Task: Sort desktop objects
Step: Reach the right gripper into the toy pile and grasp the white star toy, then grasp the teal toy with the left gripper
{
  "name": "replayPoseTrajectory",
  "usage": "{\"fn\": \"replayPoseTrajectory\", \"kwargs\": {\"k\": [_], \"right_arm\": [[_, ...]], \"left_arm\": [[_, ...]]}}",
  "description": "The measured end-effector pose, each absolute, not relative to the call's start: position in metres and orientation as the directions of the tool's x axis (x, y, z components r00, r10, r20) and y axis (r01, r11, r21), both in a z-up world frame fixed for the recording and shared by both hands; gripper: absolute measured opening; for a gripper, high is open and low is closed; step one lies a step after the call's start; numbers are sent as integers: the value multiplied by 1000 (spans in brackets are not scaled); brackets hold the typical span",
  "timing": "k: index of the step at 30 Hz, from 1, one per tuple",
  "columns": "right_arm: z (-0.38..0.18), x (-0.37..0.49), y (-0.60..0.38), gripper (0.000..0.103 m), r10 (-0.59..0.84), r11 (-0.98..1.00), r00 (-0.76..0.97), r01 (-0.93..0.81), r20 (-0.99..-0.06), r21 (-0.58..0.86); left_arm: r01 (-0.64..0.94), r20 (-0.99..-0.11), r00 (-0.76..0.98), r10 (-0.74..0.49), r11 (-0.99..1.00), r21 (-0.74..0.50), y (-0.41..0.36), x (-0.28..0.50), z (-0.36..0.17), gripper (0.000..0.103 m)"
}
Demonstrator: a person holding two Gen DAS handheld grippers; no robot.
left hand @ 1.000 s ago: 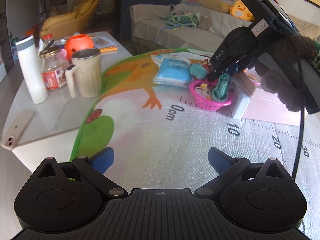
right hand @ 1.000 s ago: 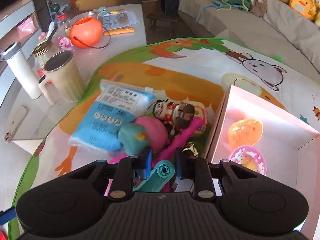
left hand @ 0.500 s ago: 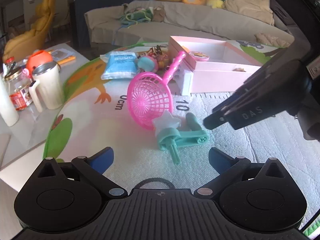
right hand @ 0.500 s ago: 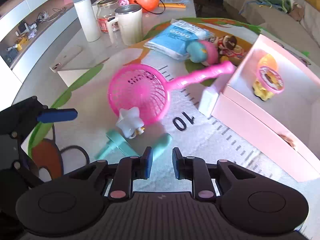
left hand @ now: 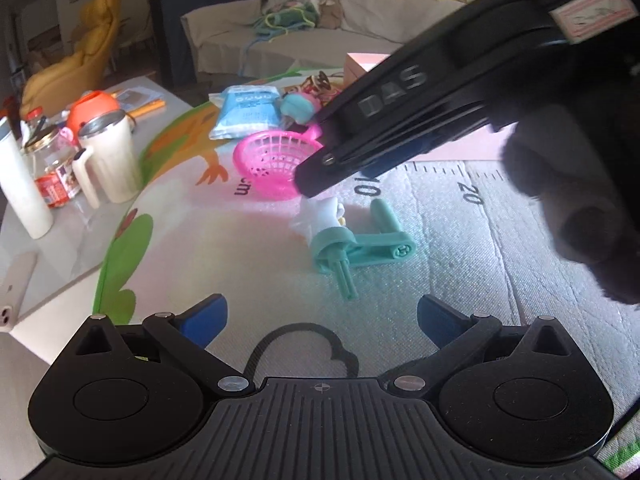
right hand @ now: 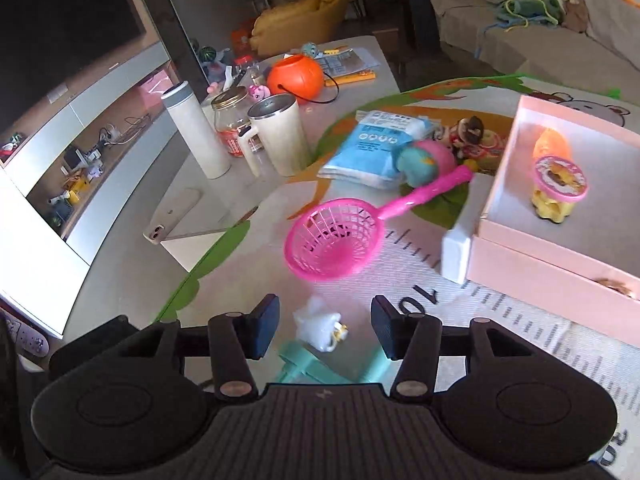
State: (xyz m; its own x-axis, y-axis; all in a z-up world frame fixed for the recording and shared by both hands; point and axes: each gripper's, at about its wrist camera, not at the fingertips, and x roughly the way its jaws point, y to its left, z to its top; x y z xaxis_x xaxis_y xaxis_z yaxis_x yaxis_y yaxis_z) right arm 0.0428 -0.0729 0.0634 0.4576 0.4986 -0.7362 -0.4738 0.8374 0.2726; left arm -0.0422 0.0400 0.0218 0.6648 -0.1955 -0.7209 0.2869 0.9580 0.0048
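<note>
Left tongs (left hand: 322, 314): one pair, blue pads spread wide, nothing between them; they hang over the pale mat.
Right tongs (right hand: 324, 326): one pair, dark ribbed pads, jaws opening; the white star toy (right hand: 320, 326) lies on the mat below the gap, no pad touching it.
Teal crank toy (left hand: 360, 250): one, smooth moulded plastic, round barrel with two thin prongs and a flat arm ending in a wheel; it lies flat on the mat just beside the star toy, near the "10" mark.
Pink scoop (right hand: 334, 238): one, glossy plastic, round lattice bowl on a long straight handle; on the mat, handle end toward the toy pile.
Pink box (right hand: 560, 256): one, matte card, open, shallow; holds one orange ball and one yellow toy with a pink round cap.
Mat (left hand: 248, 240): one, woven-looking texture, printed ruler marks, green and orange cartoon border; spread on the desk (right hand: 132, 280).
Blue packet (right hand: 374, 146): one, soft plastic, rectangular.
Cream mug (right hand: 278, 138): one, ribbed, with metal lid.
White flask (right hand: 196, 132): one, tall cylinder.
Glass jar (right hand: 230, 118): one, gold lid.
Orange pumpkin pail (right hand: 295, 76): one, round.
Phone (right hand: 172, 220): one, flat, at the desk edge.
</note>
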Motion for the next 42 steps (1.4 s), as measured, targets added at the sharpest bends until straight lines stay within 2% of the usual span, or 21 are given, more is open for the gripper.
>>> {"fn": "replayPoseTrajectory", "kwargs": {"k": [2,4,5,6,10,13,18,23,24,26,28,37,42], "right_arm": [[51,50,-59,51,487,839,441,-476,-753,264],[40,52,-52,40,473,837,418,-489,-776,246],[37,50,-51,31,469,833,411,-499,-781,238],[38,46,-54,30,473,829,414,-509,-778,233],[58,30,-87,30,486,839,476,-488,-733,239],[70,15,-122,30,444,873,540,-440,-715,210],[59,-17,-164,30,308,933,597,-341,-741,113],[45,-43,-185,30,255,954,585,-283,-770,101],[44,-47,-187,30,255,955,584,-279,-771,104],[42,-53,-189,30,256,955,583,-276,-771,108],[40,-58,-188,30,259,954,579,-277,-773,112],[42,-75,-183,30,277,948,589,-298,-759,114],[69,-82,-196,30,298,943,614,-310,-731,124]], "left_arm": [[282,-721,667,-188,959,11,40,-45,24,103],[278,-720,668,-187,960,9,41,-47,25,103],[278,-721,666,-192,961,1,42,-47,26,103],[278,-721,663,-199,961,-10,43,-46,27,103],[288,-719,652,-240,956,-59,36,-41,30,103],[305,-714,662,-228,952,-21,20,-34,29,103],[278,-730,656,-189,961,2,-6,-9,22,103],[229,-731,671,-125,973,43,-17,9,14,103],[224,-732,670,-124,974,40,-17,9,14,101],[223,-743,658,-124,974,35,-15,10,12,85],[221,-744,655,-130,975,24,-12,8,12,76],[311,-721,662,-203,950,19,-1,-33,26,76],[385,-650,705,-282,923,17,-10,-46,63,76]]}}
